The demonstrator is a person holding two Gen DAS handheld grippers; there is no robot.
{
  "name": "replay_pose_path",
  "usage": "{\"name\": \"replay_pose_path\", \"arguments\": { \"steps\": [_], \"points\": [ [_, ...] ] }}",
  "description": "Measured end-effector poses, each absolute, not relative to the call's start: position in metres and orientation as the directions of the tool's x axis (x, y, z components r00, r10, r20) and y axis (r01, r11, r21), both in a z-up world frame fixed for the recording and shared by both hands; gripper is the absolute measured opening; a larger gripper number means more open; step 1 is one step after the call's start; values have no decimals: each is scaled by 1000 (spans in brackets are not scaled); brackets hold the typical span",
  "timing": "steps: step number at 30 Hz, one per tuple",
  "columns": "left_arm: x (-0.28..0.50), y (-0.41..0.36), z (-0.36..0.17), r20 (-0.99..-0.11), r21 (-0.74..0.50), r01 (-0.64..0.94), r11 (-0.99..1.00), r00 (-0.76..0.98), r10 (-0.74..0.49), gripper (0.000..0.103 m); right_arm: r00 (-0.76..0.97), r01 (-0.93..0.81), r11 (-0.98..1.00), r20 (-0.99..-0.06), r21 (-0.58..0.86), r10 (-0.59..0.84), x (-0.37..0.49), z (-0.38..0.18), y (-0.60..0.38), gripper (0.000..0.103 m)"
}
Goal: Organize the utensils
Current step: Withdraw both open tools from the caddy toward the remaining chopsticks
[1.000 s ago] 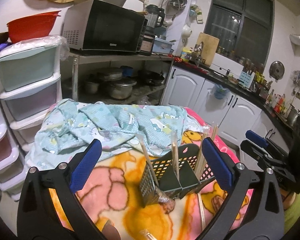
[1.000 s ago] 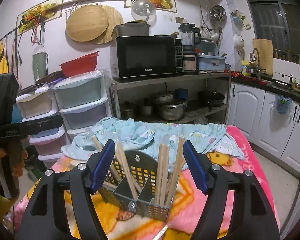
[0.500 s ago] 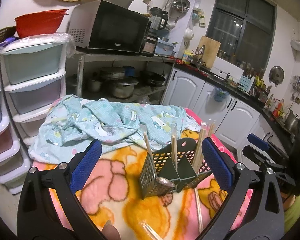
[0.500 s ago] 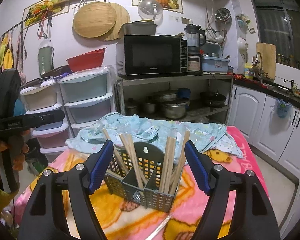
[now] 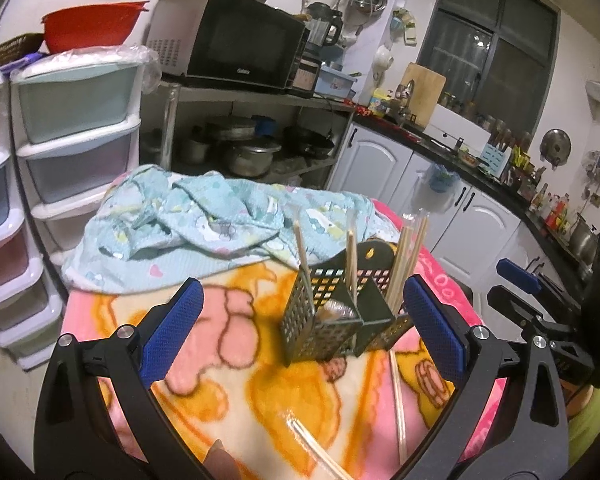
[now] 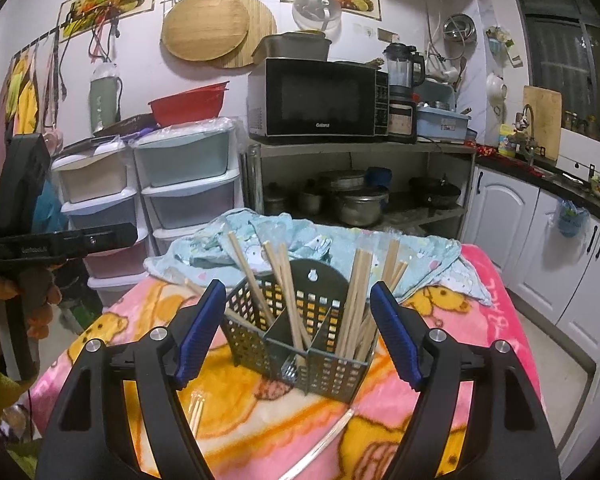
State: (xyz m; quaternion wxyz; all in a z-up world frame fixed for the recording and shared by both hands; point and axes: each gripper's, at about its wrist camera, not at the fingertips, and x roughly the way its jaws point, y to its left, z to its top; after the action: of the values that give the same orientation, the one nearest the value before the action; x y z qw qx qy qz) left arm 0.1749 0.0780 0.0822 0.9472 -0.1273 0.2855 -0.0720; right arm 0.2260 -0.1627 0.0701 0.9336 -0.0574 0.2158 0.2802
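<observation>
Perforated grey caddy [image 5: 332, 316] farther off, chopsticks [image 6: 356, 304] upright.

This is a lived-in home kitchen: a microwave [image 6: 318, 98] sits on a metal shelf above stacked pots [image 6: 360, 204], a blender [image 6: 402, 80] stands beside it, white cabinets [image 6: 540, 232] run under a dark counter with a sink tap [image 6: 528, 120], and round wooden boards [image 6: 206, 32] hang on the wall.

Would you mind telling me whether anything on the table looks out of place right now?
Yes: several loose chopsticks lie flat on the blanket in front of the utensil caddy, while the others stand inside it.
</observation>
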Motion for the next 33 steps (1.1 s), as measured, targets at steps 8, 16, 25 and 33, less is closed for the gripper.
{"name": "replay_pose_path", "arguments": {
  "steps": [8,16,25,33],
  "points": [
    [163,79,66,-549,-294,49,955,809,-210,92,722,-563,826,-473,20,505,217,57,-157,72],
    [156,78,52,-575,-302,38,953,790,-214,92,703,-575,818,-504,13,502,206,41,-153,72],
    [145,74,38,-597,-312,29,950,771,-220,92,687,-586,810,-527,6,501,197,31,-151,72],
    [138,72,25,-622,-313,22,949,750,-223,92,675,-581,814,-558,0,483,188,19,-154,72]
  ]
}}
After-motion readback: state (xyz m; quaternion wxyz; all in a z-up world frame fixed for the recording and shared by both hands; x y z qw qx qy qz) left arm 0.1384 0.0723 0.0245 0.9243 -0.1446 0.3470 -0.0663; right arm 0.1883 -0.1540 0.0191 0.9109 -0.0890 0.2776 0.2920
